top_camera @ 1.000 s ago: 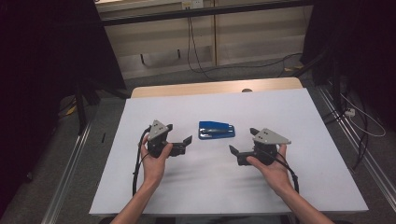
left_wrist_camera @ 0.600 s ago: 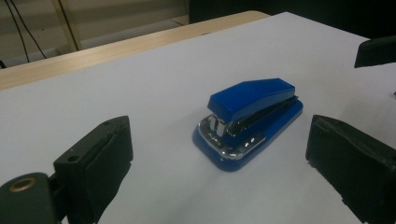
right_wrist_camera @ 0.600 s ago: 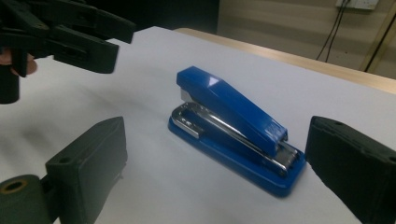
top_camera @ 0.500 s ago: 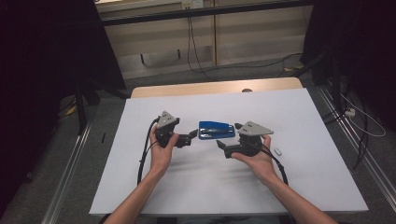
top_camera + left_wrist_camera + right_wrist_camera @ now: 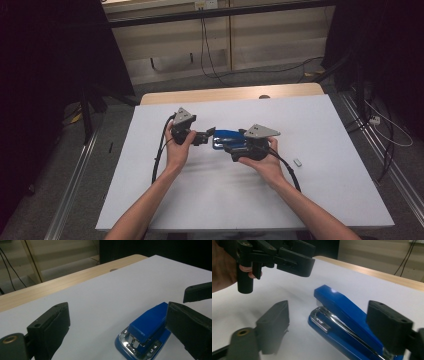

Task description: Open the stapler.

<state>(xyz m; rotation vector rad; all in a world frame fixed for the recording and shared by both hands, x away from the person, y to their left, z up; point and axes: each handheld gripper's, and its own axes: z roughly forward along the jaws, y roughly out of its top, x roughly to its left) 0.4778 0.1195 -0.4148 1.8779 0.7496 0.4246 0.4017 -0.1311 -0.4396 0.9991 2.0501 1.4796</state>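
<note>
The stapler (image 5: 227, 138) lay on the table (image 5: 320, 200), near the middle. The left gripper (image 5: 204, 136) was just to its left. The right gripper (image 5: 231, 148) was in front of it, toward the person. A small thing (image 5: 298, 161) lay far right.

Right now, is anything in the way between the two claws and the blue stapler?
Nothing visible is. The blue stapler lies flat on the white table, with the left claw at one end and the right claw at its near side. Both are open, and bare table shows between their jaws. The small grey piece lies off to the side.
</note>
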